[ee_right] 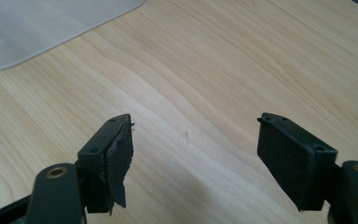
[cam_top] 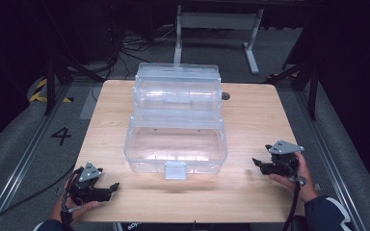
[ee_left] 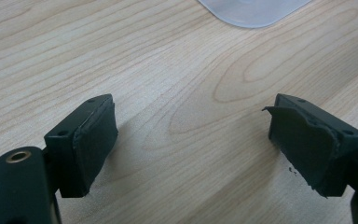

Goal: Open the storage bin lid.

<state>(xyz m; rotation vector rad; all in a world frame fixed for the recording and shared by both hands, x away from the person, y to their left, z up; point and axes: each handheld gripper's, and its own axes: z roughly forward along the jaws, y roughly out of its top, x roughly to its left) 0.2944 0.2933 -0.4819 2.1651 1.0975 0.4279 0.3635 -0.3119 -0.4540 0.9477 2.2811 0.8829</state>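
A clear plastic storage box (cam_top: 176, 144), lid tipped back toward twelve o'clock, sits mid-table on the pale wooden table (cam_top: 250, 115). At about seven o'clock the left gripper (cam_top: 107, 188) rests near the table's edge, jaws spread wide with nothing between them. At four o'clock, the right gripper (cam_top: 259, 163) does likewise, its jaws apart over bare wood.

The bench (cam_top: 250, 120) is evenly lit from overhead while the room toward 12 o'clock falls to near black. The clear box (cam_top: 176, 122) carries soft glare. In both gripper views the jaws cast soft shadows and the grain is mildly soft.
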